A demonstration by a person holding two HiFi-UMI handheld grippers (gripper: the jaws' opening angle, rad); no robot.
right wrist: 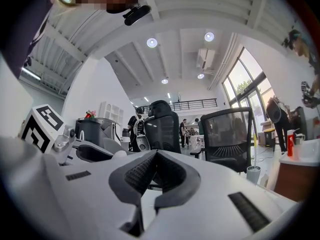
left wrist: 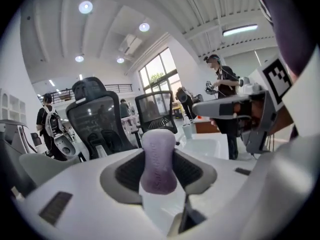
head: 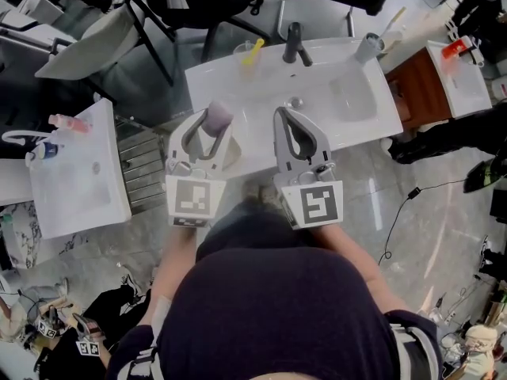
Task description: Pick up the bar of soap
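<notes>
A pale purple bar of soap (left wrist: 158,159) stands on end between the pads of my left gripper (left wrist: 159,176), which is shut on it. In the head view the soap (head: 219,115) sticks up from the left gripper (head: 211,127) above the front of the white washbasin counter (head: 348,125). My right gripper (head: 283,114) hangs beside it over the basin, jaws together with nothing between them. In the right gripper view its pads (right wrist: 135,176) meet at the tips of the right gripper (right wrist: 152,156).
On the counter are a black faucet (head: 295,44), a clear cup with a yellow toothbrush (head: 249,53) and a grey cup (head: 368,48). A second white basin (head: 75,172) stands at the left, a wooden cabinet (head: 420,89) at the right. Office chairs and people stand beyond.
</notes>
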